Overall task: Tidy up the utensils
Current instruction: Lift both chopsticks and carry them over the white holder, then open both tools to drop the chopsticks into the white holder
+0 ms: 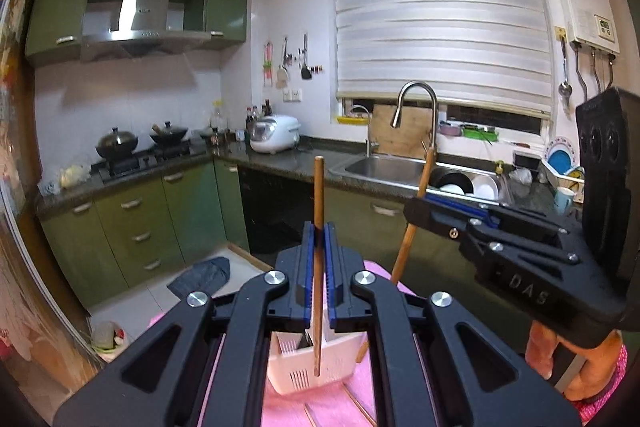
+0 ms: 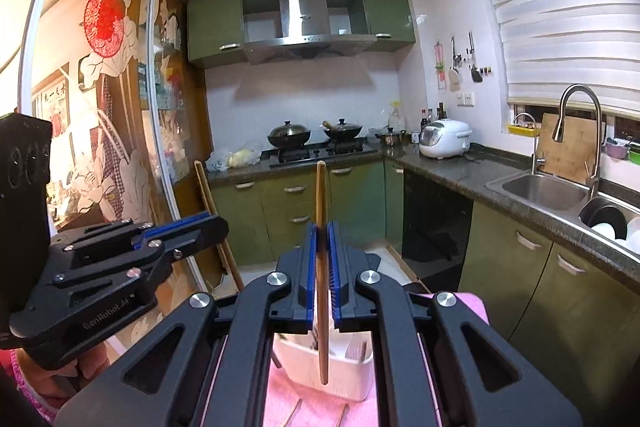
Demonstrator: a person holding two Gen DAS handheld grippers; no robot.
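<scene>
Jaws of both grippers clamp upright chopsticks (image 1: 319,267) (image 2: 321,267) over a half-hidden white holder (image 1: 308,371).

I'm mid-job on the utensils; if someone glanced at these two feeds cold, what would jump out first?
Each gripper pinches a wooden chopstick upright: the left gripper holds one chopstick, the right gripper holds the other chopstick. Both hang above the white utensil caddy on the pink cloth, low in the centre of each view. Behind them stands the green kitchen, with the steel sink under the window.
</scene>
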